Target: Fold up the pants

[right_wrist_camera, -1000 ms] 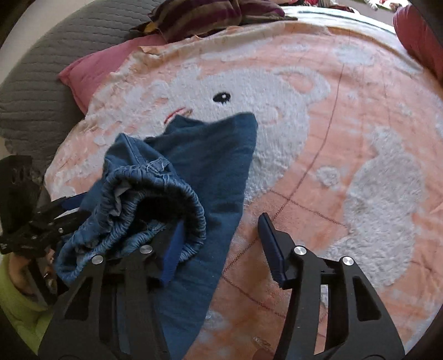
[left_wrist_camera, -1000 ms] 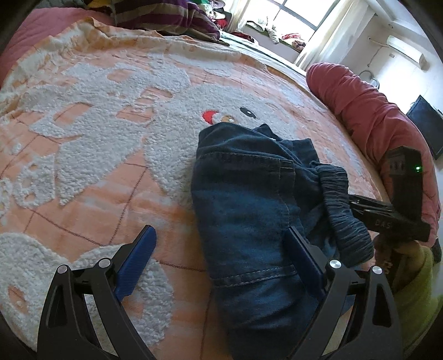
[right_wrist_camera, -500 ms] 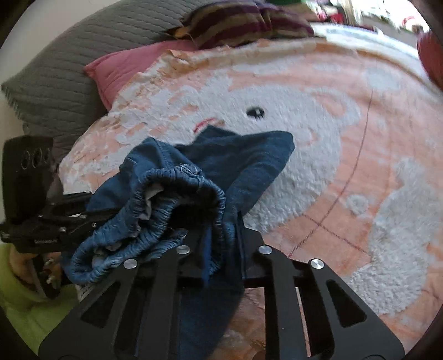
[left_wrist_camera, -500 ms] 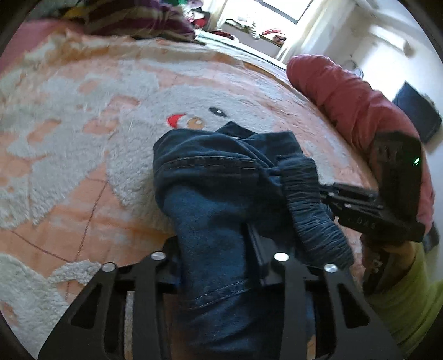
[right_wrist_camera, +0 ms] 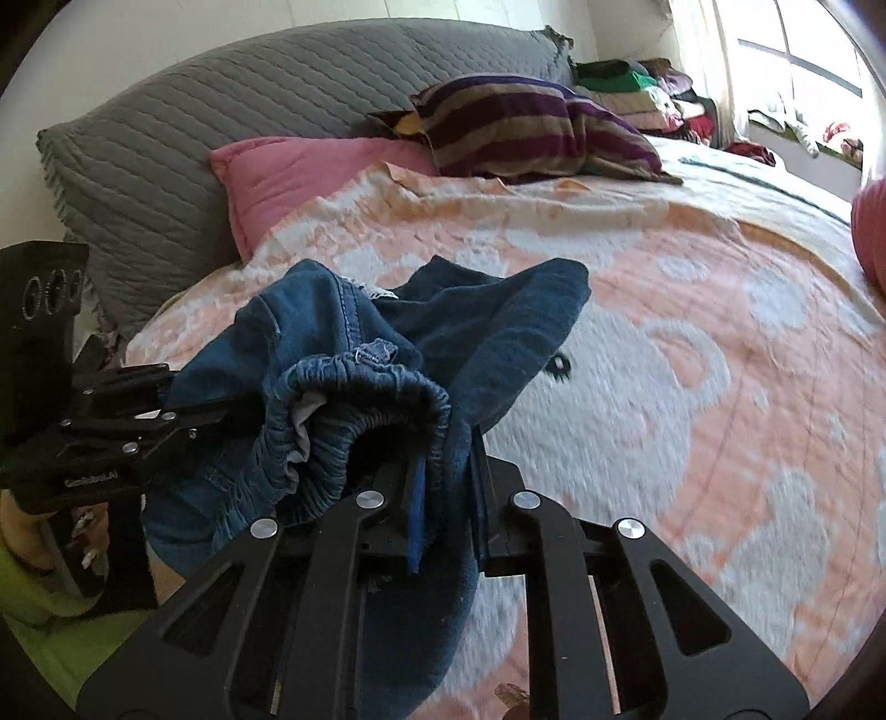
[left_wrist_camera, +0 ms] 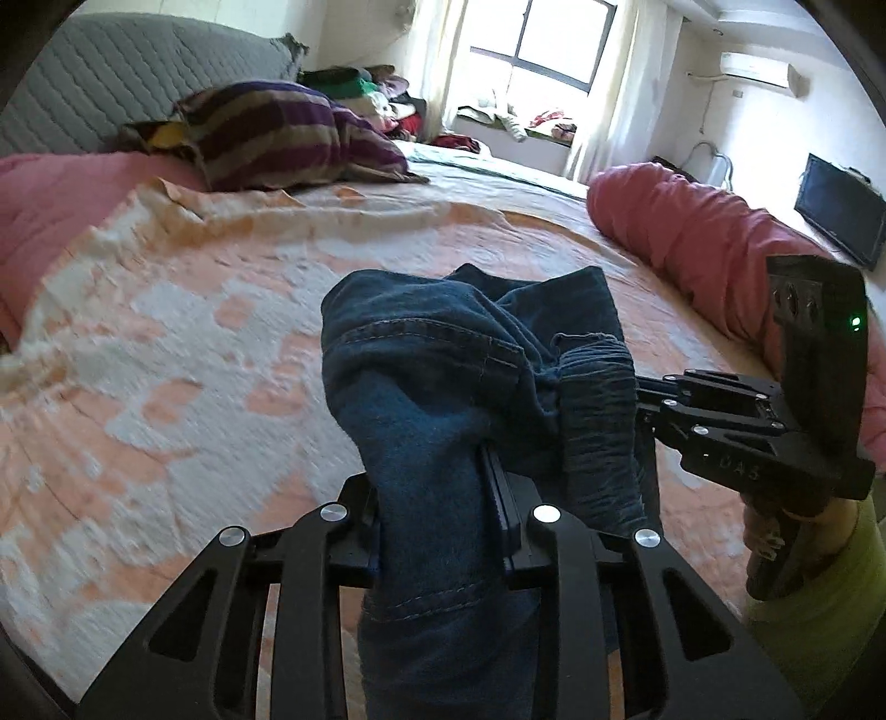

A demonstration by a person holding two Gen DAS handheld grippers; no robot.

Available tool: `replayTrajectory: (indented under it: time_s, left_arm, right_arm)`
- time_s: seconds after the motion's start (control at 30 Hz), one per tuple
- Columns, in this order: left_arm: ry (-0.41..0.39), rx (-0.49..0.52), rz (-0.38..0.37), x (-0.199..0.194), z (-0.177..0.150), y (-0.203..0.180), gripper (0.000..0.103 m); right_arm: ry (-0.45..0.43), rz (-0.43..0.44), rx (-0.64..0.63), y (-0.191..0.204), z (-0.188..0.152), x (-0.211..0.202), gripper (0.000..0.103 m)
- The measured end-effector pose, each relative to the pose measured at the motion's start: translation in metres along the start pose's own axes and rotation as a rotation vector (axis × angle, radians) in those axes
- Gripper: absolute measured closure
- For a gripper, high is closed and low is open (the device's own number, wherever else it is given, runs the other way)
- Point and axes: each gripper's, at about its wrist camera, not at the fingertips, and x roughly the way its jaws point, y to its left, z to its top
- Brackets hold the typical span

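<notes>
The dark blue denim pants (left_wrist_camera: 443,376) hang bunched in the air above the orange and white blanket (left_wrist_camera: 166,343). My left gripper (left_wrist_camera: 437,487) is shut on a fold of the pants. My right gripper (right_wrist_camera: 448,476) is shut on the pants just below the elastic waistband (right_wrist_camera: 376,387). In the left wrist view the right gripper (left_wrist_camera: 653,410) comes in from the right and meets the waistband. In the right wrist view the left gripper (right_wrist_camera: 210,421) comes in from the left. The pants' lower end hangs below both views.
A striped pillow (left_wrist_camera: 277,133), a pink pillow (right_wrist_camera: 299,177) and a grey quilted headboard cushion (right_wrist_camera: 221,111) lie at the bed's head. A rolled red quilt (left_wrist_camera: 709,238) lies along the bed's right side. A window (left_wrist_camera: 554,44) and piled clothes are beyond.
Both grippers went from open to shut on the pants. They have lifted the pants off the blanket, and both views have tilted up toward the room.
</notes>
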Motion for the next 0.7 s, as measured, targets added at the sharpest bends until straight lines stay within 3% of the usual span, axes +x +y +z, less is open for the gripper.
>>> replayTrajectory:
  time_s: [0.4, 0.7]
  left_arm:
    - [-0.005, -0.032, 0.038, 0.025, 0.024, 0.034, 0.076]
    - [0.01, -0.048, 0.06, 0.044, 0.029, 0.049, 0.074]
  right_arm:
    - [0.002, -0.044, -0.067, 0.002, 0.039, 0.043, 0.095]
    - [0.036, -0.053, -0.05, -0.004, 0.042, 0.071, 0.095]
